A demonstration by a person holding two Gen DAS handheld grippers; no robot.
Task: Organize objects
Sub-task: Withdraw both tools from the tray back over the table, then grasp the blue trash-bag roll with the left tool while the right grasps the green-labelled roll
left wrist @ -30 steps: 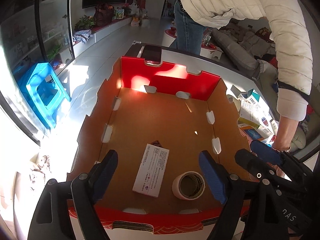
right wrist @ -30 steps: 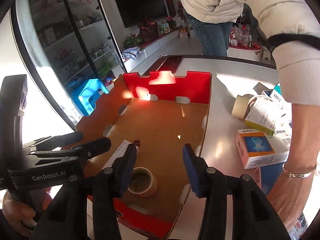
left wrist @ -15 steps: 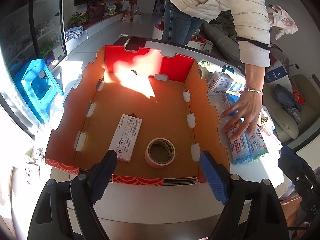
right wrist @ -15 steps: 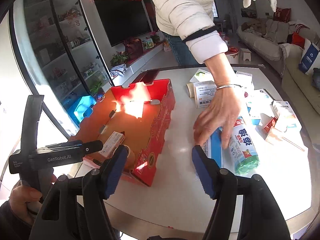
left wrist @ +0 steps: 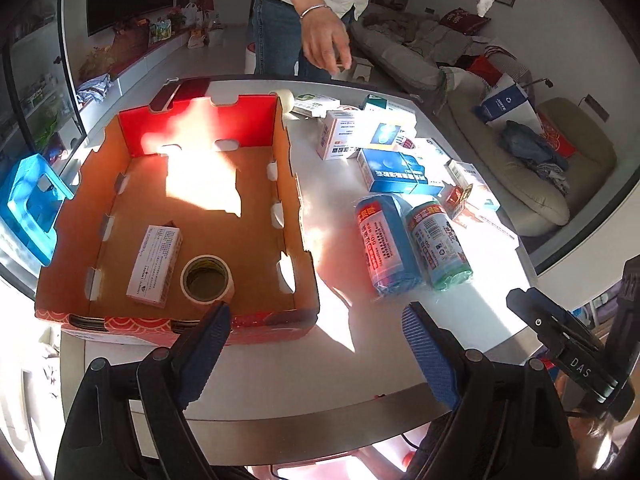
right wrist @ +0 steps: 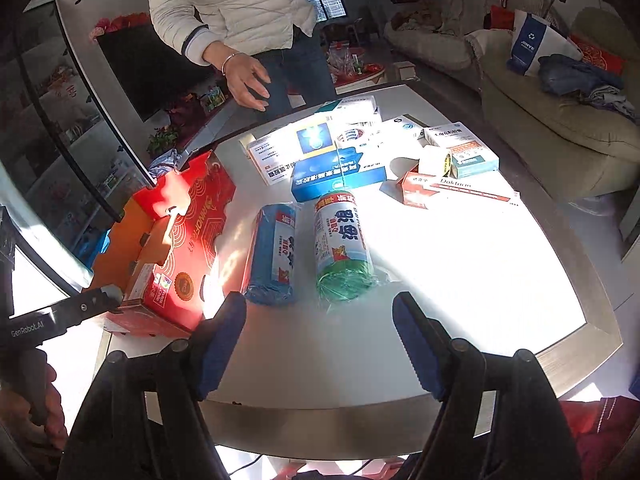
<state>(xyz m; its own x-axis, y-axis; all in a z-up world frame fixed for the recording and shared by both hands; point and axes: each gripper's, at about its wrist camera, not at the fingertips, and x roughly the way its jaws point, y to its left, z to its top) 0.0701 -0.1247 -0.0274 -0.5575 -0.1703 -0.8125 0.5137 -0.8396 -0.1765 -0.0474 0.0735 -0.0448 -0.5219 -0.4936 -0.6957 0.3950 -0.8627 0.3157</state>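
Observation:
A red cardboard tray [left wrist: 292, 224] [right wrist: 180, 248] stands on the table's left, holding a white box [left wrist: 154, 266] and a tape roll [left wrist: 207, 279]. To its right lie a blue bag roll [left wrist: 384, 248] [right wrist: 272, 256], a green bag roll [left wrist: 438, 250] [right wrist: 342, 248] and several medicine boxes [left wrist: 396, 172] [right wrist: 340, 174]. My left gripper [left wrist: 316, 344] is open and empty above the table's near edge, in front of the tray. My right gripper [right wrist: 320, 328] is open and empty, just short of the two rolls.
A person in a white jacket [right wrist: 240, 12] stands at the far side, one hand [left wrist: 326, 46] raised above the table. A sofa [right wrist: 560, 128] is on the right, a blue stool [left wrist: 28, 204] on the left. A second tape roll [right wrist: 436, 162] lies among the boxes.
Both grippers have pulled back from over the tray toward the near edge. The person laid the two rolls on the table and lifted the hand away.

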